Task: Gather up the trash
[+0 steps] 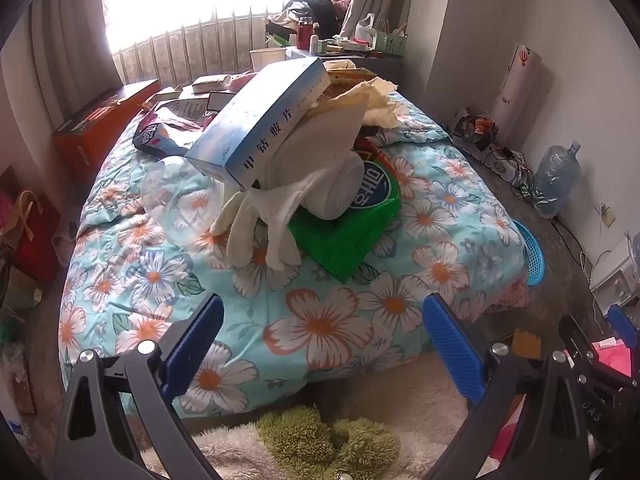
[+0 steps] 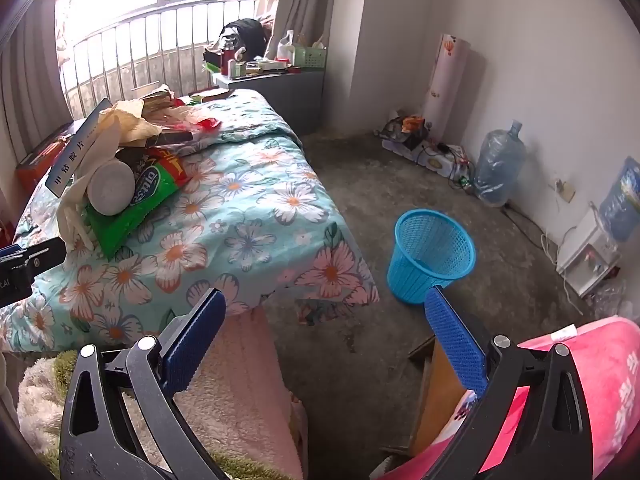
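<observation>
A heap of trash lies on the floral quilt: a blue-and-white carton, a white glove, a white cup on its side, a green snack bag, a clear plastic cup and crumpled yellowish paper. My left gripper hovers open over the quilt's near end, short of the heap, nothing between its fingers. My right gripper hangs open and empty past the bed's corner, above bare floor. A blue mesh bin stands upright on the floor right of the bed.
An orange box lies at the bed's far left. A cluttered nightstand stands at the bed's head. A water jug, power strips and cables line the right wall. A pink blanket is near right, a fuzzy blanket below.
</observation>
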`<state>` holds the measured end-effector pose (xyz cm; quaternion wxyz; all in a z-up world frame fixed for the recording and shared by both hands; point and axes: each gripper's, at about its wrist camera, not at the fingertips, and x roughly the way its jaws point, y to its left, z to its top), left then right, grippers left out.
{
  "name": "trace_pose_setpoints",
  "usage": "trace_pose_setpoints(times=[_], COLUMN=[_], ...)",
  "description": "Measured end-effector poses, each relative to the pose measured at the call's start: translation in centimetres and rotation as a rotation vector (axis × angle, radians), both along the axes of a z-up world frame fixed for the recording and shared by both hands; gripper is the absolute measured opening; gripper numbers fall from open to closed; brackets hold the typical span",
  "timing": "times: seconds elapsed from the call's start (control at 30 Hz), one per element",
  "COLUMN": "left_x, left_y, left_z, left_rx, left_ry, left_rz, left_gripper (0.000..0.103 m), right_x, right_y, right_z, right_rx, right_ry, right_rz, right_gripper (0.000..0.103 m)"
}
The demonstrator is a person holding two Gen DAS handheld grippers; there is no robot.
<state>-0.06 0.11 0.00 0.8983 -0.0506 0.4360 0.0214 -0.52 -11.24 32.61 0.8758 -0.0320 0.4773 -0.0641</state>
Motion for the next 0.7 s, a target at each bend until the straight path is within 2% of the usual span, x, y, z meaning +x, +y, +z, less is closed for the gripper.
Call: trace_pose_setpoints(times=[0.7], left_x=[-0.16], left_y=[0.29], left_z=[-0.33], left_rx=[0.017], left_ry=[0.009], left_rz=[0.001], left_gripper=[0.097], right_x=[-0.02], right_y=[0.22], right_z=[0.41], right_rx=[-0.004], right_ry=[0.000], right_rz=[0.004], right_gripper=[0.095])
